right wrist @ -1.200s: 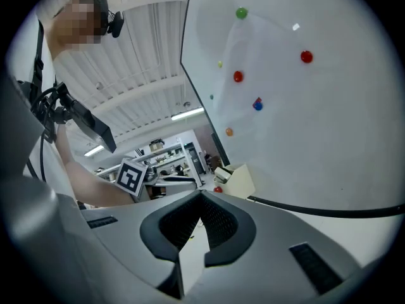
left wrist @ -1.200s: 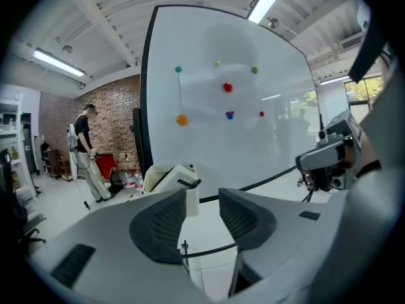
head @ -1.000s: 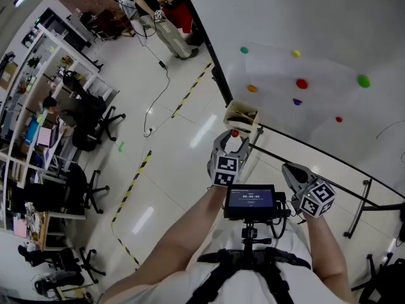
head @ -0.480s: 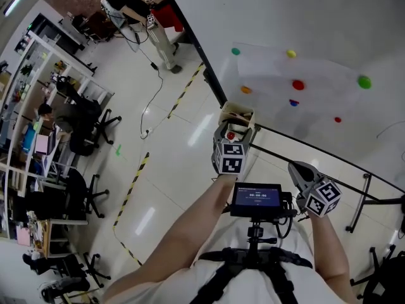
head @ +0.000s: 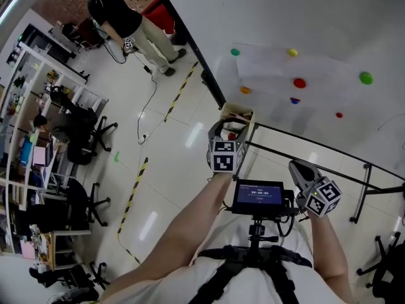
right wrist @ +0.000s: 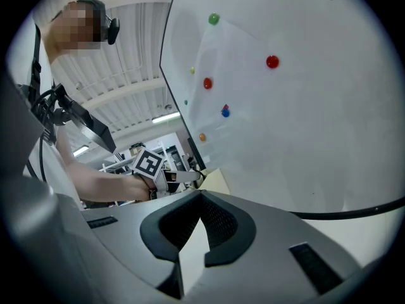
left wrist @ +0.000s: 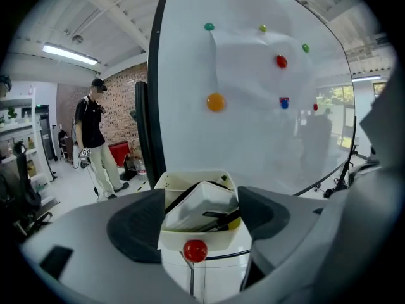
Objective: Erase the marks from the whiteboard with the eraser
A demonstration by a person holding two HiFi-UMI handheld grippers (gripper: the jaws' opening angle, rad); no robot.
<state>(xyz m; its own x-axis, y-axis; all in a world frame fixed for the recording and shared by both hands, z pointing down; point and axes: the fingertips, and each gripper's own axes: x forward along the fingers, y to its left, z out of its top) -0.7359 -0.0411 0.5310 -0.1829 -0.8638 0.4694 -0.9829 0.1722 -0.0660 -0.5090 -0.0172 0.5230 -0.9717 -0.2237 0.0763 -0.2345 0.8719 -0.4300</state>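
Note:
The whiteboard [head: 304, 18] fills the upper right, with coloured magnets pinning a sheet and a thin drawn line [head: 387, 126] near its right edge. A cream holder box [head: 238, 113] hangs at its lower left corner. In the left gripper view this box [left wrist: 190, 228] carries a red magnet [left wrist: 195, 251] and holds a white flat thing, a black pen and something yellow; which is the eraser I cannot tell. My left gripper [head: 229, 130] [left wrist: 200, 199] has just been opening, stands open and empty, and frames the box. My right gripper [head: 297, 167] [right wrist: 201, 198] is shut and empty.
A black rail [head: 304, 147] runs along the board's lower edge above the stand's leg [head: 359, 201]. A person in black [head: 117, 14] stands on the floor at the back. Office chairs [head: 88, 132] and shelves line the left, with yellow-black floor tape [head: 134, 177].
My left gripper has moved closer to the holder box and its jaws have spread wider. The person at the back has stepped to the left. The right gripper has barely shifted.

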